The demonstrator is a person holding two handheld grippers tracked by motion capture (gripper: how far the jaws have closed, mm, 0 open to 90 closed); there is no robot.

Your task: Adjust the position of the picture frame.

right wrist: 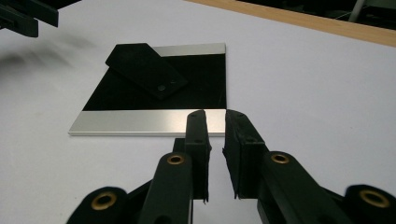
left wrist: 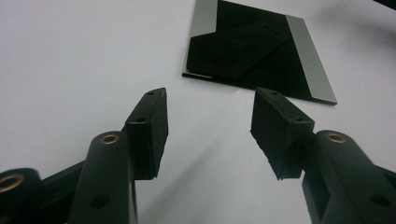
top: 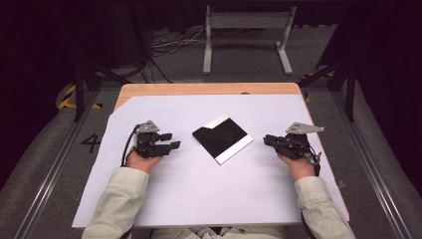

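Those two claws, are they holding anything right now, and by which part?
Nothing is held. The left claw stands open and the right claw nearly closed, both short of the black square plate.

One readable mark: a dark painted numeral "4" (top: 91,143) on the grey floor (top: 45,149) left of the desk. Yellow-black hazard striping (top: 67,97) lies nearby, without text.

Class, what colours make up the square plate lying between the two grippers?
The square plate is glossy black with a silver strip along two opposite edges; the right gripper view shows it best.
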